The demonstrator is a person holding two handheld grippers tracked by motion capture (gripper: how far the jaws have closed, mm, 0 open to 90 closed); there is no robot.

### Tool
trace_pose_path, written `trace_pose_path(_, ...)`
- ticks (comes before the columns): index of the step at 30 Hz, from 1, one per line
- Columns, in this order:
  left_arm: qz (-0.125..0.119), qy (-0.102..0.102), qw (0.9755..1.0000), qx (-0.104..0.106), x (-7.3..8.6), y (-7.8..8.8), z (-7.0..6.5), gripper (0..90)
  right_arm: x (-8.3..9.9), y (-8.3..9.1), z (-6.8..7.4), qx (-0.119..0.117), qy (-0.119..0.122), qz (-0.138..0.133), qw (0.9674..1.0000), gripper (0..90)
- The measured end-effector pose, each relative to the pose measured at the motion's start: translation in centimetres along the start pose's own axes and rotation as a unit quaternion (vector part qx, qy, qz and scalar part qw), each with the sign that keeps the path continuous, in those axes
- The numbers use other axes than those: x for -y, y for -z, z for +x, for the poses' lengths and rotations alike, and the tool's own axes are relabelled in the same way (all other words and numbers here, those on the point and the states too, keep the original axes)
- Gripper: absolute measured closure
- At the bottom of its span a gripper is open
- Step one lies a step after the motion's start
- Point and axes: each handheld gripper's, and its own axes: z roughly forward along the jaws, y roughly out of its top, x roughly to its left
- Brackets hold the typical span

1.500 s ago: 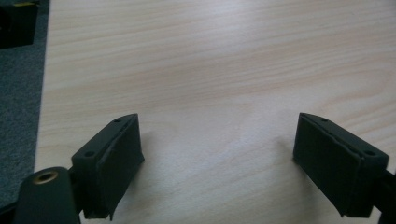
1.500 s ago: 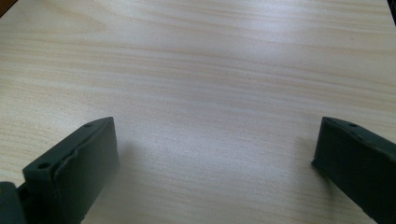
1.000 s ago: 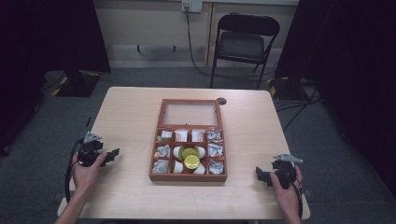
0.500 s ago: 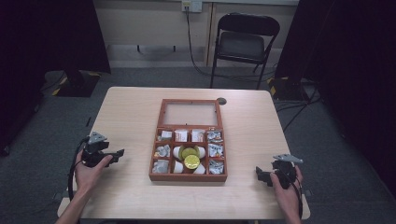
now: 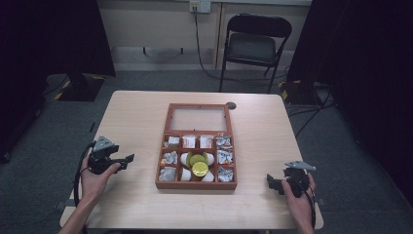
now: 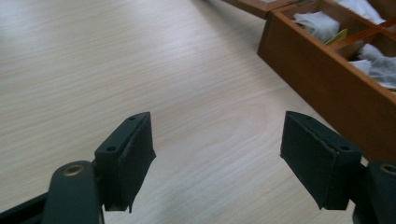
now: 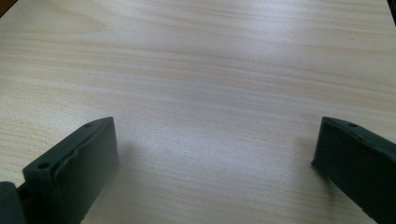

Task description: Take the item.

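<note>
Now, in the high view, the left gripper point(image 5: 127, 159) has moved closer to the reddish-brown wooden box with many small compartments point(image 5: 196, 185) than it was a second ago. The right gripper point(image 5: 271, 182) has stayed in the same spot near the right front corner of the pale wooden table point(image 5: 136, 112). The box sits in the middle of the table with its flat glass-front lid point(image 5: 198, 118) laid open on the far side. Inside the box are small white packets point(image 5: 188, 142) and some white little tubs with gold lids point(image 5: 199, 169) in the middle compartments. The left hand point(image 5: 95, 176) comes in from the bottom left and points its gripper to the right, toward the box. The right hand point(image 5: 298, 199) comes in from the bottom right and points its gripper to the left. A black folding chair point(image 5: 253, 46) stands behind the table.

In the left gripper view, the two black jaws are wide apart with nothing between them. They hang just over the bare table point(image 6: 140, 70). The side wall of the box point(image 6: 322, 88) is near, up on the right, and the jaws do not touch it.

In the right gripper view, the black jaws are also wide apart and hold nothing. Light wood of the table point(image 7: 210, 93) lies under them.
</note>
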Motion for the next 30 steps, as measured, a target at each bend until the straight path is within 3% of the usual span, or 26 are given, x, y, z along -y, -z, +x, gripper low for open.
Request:
trace_pose_path(12,-0.019,-0.002,0.9998,0.006,-1.1,0.8,-1.0,27.8,0.0,0.0,0.0,0.0,0.0,0.0,1.0,0.0)
trace_pose_path(20,-0.019,-0.01,0.9992,0.033,-1.9,0.9,-2.0,28.1,0.0,0.0,0.0,0.001,0.0,0.0,1.0,0.0)
trace_pose_path(23,-0.018,-0.023,0.9985,0.047,-2.2,0.6,-2.8,29.7,0.0,0.0,0.0,0.001,-0.002,0.0,1.0,0.0)
trace_pose_path(30,-0.023,-0.033,0.9978,0.052,-3.2,0.4,-3.6,29.7,0.0,0.0,0.0,0.002,-0.001,0.0,1.0,0.0)
